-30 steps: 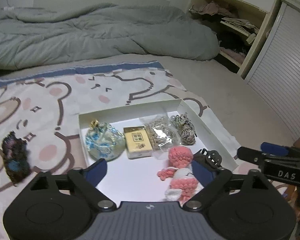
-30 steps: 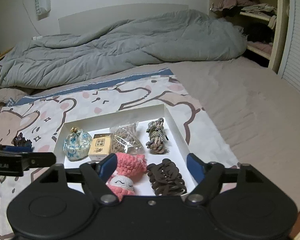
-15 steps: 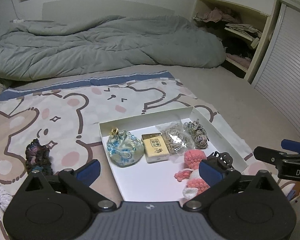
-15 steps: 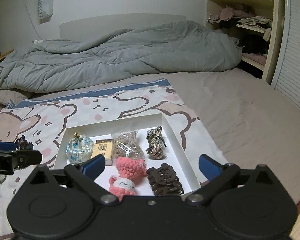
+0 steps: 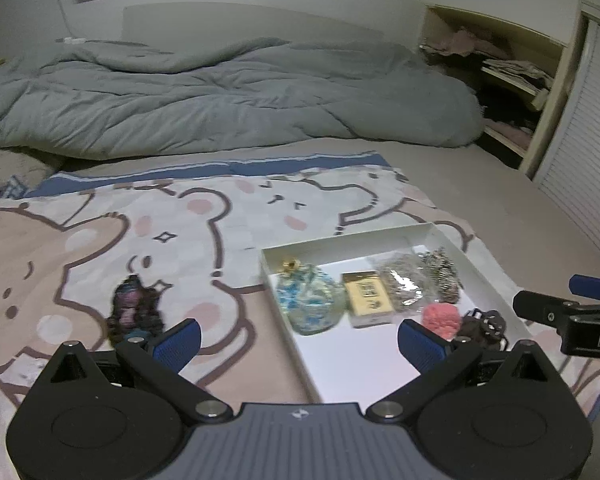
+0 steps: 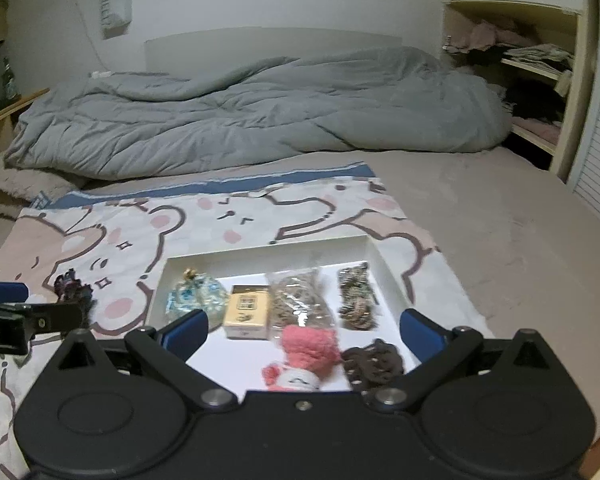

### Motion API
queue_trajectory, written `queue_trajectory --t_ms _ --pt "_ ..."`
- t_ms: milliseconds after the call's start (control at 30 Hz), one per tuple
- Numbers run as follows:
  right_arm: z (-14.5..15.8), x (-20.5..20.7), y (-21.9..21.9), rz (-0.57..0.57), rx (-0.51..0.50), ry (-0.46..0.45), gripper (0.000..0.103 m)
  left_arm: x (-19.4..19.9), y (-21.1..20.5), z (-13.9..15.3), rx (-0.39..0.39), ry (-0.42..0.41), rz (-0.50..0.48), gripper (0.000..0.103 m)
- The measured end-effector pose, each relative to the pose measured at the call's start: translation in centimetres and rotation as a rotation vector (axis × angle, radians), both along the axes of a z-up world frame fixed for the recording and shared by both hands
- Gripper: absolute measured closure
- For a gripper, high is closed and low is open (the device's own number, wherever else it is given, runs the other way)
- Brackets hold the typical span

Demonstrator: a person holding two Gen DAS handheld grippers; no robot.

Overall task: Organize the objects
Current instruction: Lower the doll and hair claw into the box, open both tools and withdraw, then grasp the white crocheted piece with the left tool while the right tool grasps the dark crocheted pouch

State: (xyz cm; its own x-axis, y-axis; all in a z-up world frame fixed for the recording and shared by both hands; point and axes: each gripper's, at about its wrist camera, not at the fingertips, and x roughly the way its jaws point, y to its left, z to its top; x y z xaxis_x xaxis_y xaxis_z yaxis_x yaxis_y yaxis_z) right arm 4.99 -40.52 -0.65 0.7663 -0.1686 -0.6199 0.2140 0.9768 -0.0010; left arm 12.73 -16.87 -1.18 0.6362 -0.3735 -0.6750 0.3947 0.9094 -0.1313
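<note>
Both claws hanging wide and empty above the shallow white cardboard tray (image 6: 374,250)

Left gripper (image 5: 298,340) is facing the dark scrunchie (image 5: 134,312) lying outside at nine o'clock of the tray, probably next; right gripper (image 6: 304,330) is waiting over the pink crochet doll (image 6: 306,354) inside.

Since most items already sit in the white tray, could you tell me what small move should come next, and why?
Probably ease the left gripper, open and empty, toward the dark scrunchie: it lies on the bear blanket, outside the white tray, nearest that gripper's left finger.
</note>
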Motion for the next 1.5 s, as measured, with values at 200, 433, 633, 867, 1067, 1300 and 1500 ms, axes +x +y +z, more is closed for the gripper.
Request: queue_trajectory --t_ms 200,433,633,867,1067,1300,1500 --pt "-0.1 1.4 2.7 0.055 -0.014 0.01 0.0 0.5 3.0 0.0 0.024 -0.013 0.046 0.0" --pt "-0.3 2.8 4.9 0.099 -0.012 0.011 0.0 1.1 6.5 0.1 0.042 -0.023 0.101 0.0" --pt "-0.4 4.1 7.1 0.141 -0.008 0.01 0.0 1.3 9.4 0.0 0.058 -0.028 0.138 0.0" --pt "-0.5 5.8 10.3 0.202 -0.001 0.011 0.0 1.7 12.9 -0.2 0.086 -0.036 0.183 0.0" --pt "-0.5 7.0 13.1 0.255 -0.002 0.01 0.0 2.2 16.2 -0.2 0.087 -0.03 0.229 0.0" --pt "-0.8 8.3 15.6 0.299 0.014 0.012 0.0 2.4 19.4 -0.2 0.094 -0.034 0.274 0.0" --pt "-1.1 9.4 17.5 0.326 0.029 0.007 0.0 2.8 21.4 -0.3 0.098 -0.034 0.301 0.0"
